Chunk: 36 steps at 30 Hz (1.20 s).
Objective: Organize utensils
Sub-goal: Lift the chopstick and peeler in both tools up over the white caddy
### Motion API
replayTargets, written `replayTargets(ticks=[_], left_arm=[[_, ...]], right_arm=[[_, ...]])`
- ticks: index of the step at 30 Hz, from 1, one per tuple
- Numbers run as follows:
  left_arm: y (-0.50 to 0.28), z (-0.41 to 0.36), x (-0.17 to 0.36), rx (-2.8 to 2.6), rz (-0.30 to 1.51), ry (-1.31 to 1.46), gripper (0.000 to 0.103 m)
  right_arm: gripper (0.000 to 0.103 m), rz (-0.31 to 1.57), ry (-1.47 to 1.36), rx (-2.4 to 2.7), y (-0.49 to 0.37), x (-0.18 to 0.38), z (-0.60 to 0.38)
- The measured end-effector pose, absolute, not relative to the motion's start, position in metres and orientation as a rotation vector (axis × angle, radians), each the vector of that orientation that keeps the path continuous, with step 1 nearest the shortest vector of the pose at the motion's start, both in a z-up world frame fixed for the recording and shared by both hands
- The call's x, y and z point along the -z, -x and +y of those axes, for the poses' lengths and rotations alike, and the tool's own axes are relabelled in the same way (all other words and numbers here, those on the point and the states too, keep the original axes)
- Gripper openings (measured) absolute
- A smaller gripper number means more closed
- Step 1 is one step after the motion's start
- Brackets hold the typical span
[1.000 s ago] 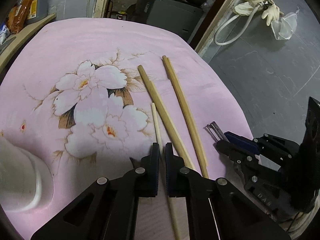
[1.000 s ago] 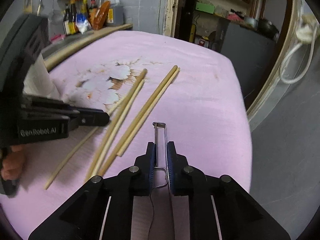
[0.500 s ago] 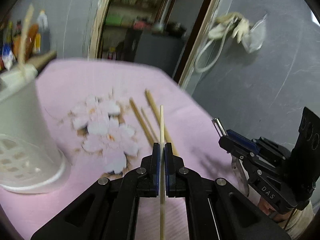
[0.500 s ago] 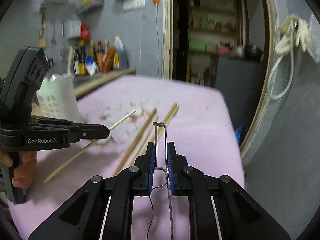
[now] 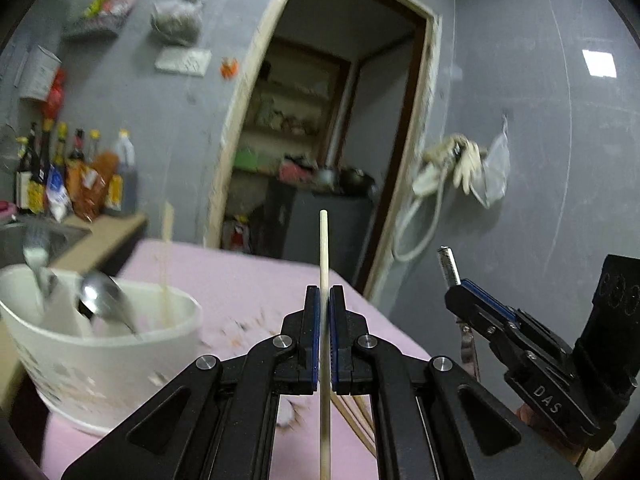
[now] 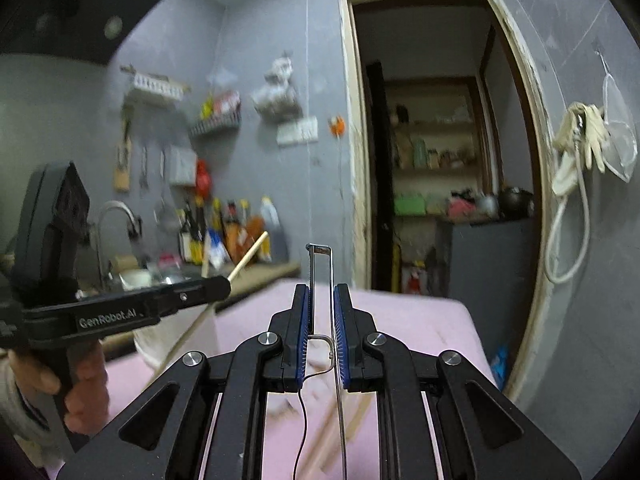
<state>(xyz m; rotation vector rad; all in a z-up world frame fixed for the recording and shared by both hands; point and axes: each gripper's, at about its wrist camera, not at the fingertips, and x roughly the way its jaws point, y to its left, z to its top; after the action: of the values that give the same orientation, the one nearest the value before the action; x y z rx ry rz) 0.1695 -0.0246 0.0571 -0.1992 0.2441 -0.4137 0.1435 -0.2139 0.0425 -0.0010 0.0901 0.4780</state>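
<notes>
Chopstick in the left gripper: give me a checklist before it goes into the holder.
1. Left gripper shut on the chopstick: ok.
2. Chopstick straight along the fingers: ok.
3. Holder upright on the pink cloth: ok.
4. Room in the holder beside the spoon: cannot tell, blurred.
5. Right gripper with the peeler apart from the holder: ok.
6. Chopstick above the holder: not ok, it is off to the holder's right.

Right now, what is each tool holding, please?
Left tool: closed on a chopstick.
Right tool: closed on a metal peeler.
</notes>
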Motion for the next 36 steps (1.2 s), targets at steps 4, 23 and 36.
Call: replayTargets(ticks=[4,23,36], left_arm=[[-0.166,-0.002,-0.072,0.351,0.161,0.196,0.002],[-0.180,0.178,-0.107,0.046,-0.030,0.445,0.002],[-0.186,0.206,-0.078,-0.104,-0.149,0.554,0.002]], right_arm=[[0.010,0.014,-0.020,-0.517,-0.146,-0.060,-0.197],[0.010,-0.153,-0.242,-0.776,-0.200,-0.114,-0.089],[0.010,-0.119,-0.376,-0.725,-0.236,-0.084,-0.082]])
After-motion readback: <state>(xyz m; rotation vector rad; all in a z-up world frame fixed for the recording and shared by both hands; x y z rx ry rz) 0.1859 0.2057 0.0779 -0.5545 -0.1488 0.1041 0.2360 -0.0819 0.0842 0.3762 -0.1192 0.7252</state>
